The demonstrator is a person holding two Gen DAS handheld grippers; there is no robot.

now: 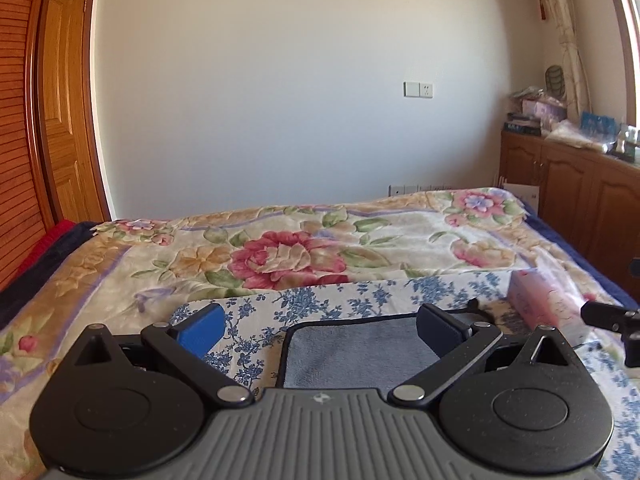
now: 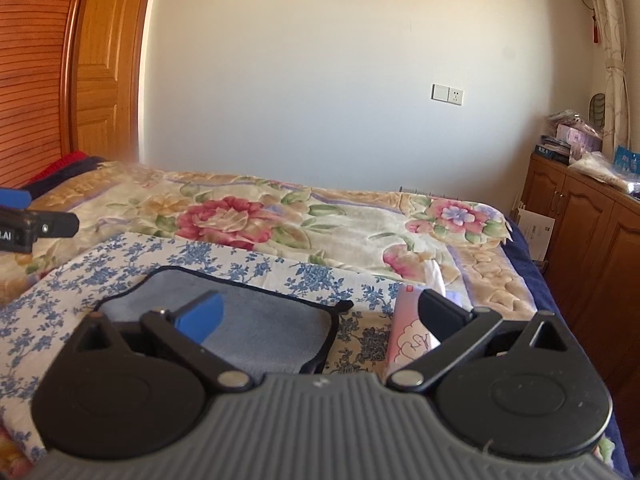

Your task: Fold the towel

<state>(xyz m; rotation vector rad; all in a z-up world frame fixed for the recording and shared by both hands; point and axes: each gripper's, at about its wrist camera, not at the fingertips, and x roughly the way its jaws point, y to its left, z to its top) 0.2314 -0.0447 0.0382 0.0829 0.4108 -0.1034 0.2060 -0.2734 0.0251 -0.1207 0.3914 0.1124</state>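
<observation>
A grey-blue towel (image 1: pixel 352 350) with a dark border lies flat on a white cloth with blue flowers (image 1: pixel 320 300) on the bed. My left gripper (image 1: pixel 320 326) is open, its jaws wide apart above the towel's near left part, holding nothing. In the right wrist view the towel (image 2: pixel 264 320) lies left of centre. My right gripper (image 2: pixel 320 318) is open and empty over the towel's right edge. The towel's near edge is hidden behind both gripper bodies.
A pink tissue pack (image 2: pixel 412 336) lies just right of the towel, also in the left wrist view (image 1: pixel 548 304). The floral blanket (image 1: pixel 300 248) covers the bed beyond. Wooden cabinets (image 2: pixel 580 232) stand at right, a wooden door (image 2: pixel 100 60) at left.
</observation>
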